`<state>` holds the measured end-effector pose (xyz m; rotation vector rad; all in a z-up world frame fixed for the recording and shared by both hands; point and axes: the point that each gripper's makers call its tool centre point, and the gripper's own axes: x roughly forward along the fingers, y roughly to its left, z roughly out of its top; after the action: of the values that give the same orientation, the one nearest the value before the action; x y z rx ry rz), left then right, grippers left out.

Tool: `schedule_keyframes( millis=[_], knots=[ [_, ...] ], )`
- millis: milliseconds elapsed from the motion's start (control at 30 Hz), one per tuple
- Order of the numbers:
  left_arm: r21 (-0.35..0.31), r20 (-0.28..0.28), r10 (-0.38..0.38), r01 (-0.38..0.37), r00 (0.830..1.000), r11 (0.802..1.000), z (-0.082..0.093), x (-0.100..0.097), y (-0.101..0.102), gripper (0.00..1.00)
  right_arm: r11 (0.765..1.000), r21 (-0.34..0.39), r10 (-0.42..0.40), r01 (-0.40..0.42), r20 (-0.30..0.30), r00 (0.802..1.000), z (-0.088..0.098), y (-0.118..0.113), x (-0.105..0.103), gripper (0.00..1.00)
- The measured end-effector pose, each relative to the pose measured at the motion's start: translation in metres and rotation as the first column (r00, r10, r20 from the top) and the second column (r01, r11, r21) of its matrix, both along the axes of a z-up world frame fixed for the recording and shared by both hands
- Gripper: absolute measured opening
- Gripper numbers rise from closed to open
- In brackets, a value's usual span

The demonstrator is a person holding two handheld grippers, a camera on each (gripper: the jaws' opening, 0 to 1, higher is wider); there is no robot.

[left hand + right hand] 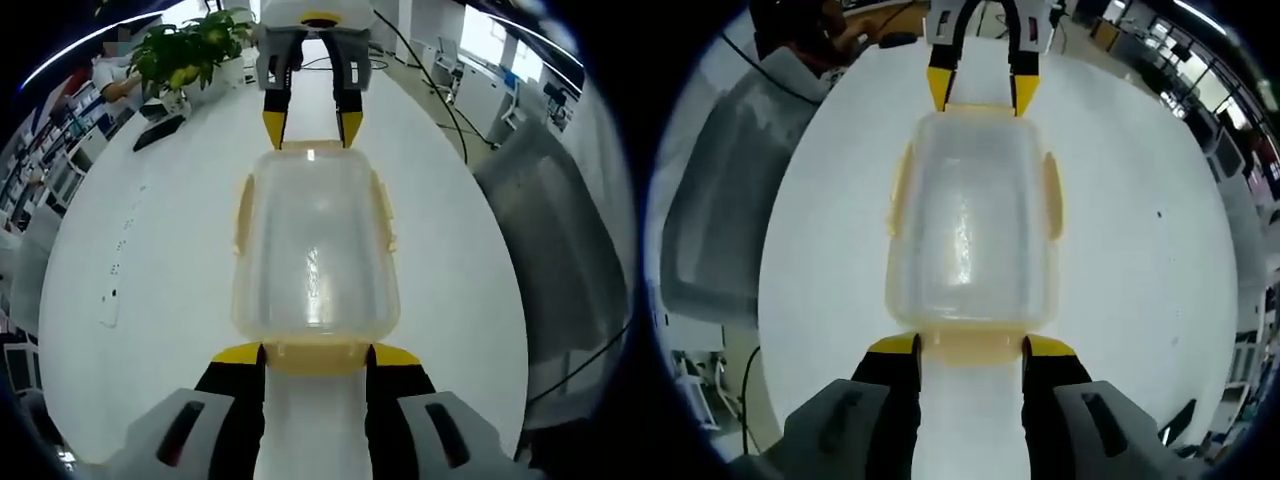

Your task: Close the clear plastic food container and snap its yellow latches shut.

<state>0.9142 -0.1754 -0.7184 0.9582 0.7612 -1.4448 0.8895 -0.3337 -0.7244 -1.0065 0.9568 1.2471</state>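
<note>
Left gripper (316, 354) sat at the near end latch (316, 357) of the clear container (316, 250), jaws apart on either side of it. The right gripper (970, 345) stood likewise at the opposite end (jaws apart, flanking that latch). Container lay lid-on, lengthwise between them on the white table (150, 280); potted plant (190, 50) beyond.

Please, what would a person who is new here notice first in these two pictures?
The clear plastic food container with yellow latches lies in the middle of the white table. The left tool and the right tool face each other at its two short ends. A potted plant stands farther back.
</note>
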Motion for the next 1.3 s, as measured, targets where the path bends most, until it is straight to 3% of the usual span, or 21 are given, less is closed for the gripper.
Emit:
schedule_keyframes(
  millis=[833,1133,1300],
  knots=[
    [0.015,0.024,-0.011,0.011,1.000,1.000,0.003,-0.003,0.006,0.36,0.999,-0.027,0.034,-0.033,0.037,0.999,0.002,-0.002,0.004,0.37],
    [-0.006,0.022,0.048,-0.048,0.999,0.999,0.017,-0.005,0.009,0.36,0.997,0.048,-0.063,0.062,0.032,0.998,0.020,-0.005,0.002,0.35],
    [-0.021,0.048,0.118,-0.117,0.992,0.993,0.025,-0.002,0.008,0.35,0.976,0.142,-0.169,0.163,0.030,0.985,0.029,-0.001,0.002,0.32]
  ],
)
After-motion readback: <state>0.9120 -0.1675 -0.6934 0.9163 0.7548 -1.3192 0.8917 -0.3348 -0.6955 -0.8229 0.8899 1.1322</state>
